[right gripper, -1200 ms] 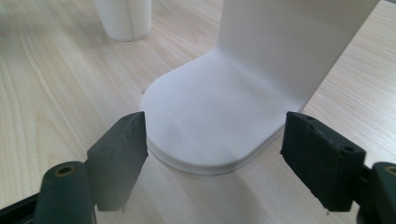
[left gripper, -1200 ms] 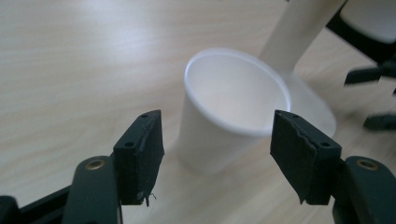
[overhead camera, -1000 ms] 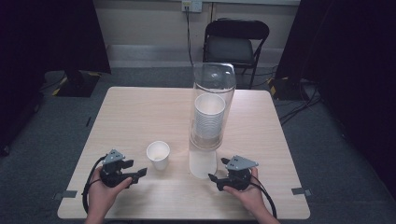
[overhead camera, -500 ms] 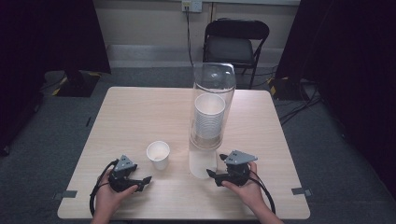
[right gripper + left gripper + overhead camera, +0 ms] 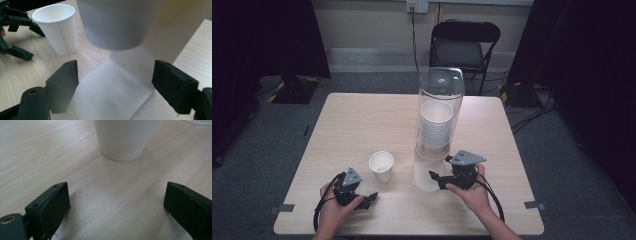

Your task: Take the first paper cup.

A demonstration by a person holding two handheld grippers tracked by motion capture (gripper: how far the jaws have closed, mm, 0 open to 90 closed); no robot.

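A single white paper cup [image 5: 382, 166] [image 5: 125, 140] [image 5: 56, 30] stands upright on the table. My left gripper [image 5: 371, 200] [image 5: 117, 202] sits just short of it, low over the wood. Its jaws have just been opening and stand wide apart with nothing between them. A tall clear dispenser tube [image 5: 439, 90] holds a stack of white cups [image 5: 436, 125]. My right gripper [image 5: 436, 180] [image 5: 115, 80] is at the tube's foot, jaws apart. A pale blurred lower part lies between them under a hanging cup [image 5: 115, 25]. I see no squeeze.
The wooden table [image 5: 362, 125] has bare surface to the left and behind the tube. A black chair [image 5: 464, 47] stands beyond the far edge. Cables lie on the floor at the right [image 5: 532, 100]. The left gripper [image 5: 15, 32] shows beside the cup in the right gripper view.
The left gripper has drawn back from the cup toward the near edge, its jaws wider. The right gripper has risen a little at the tube's foot. Cup and tube have not moved.
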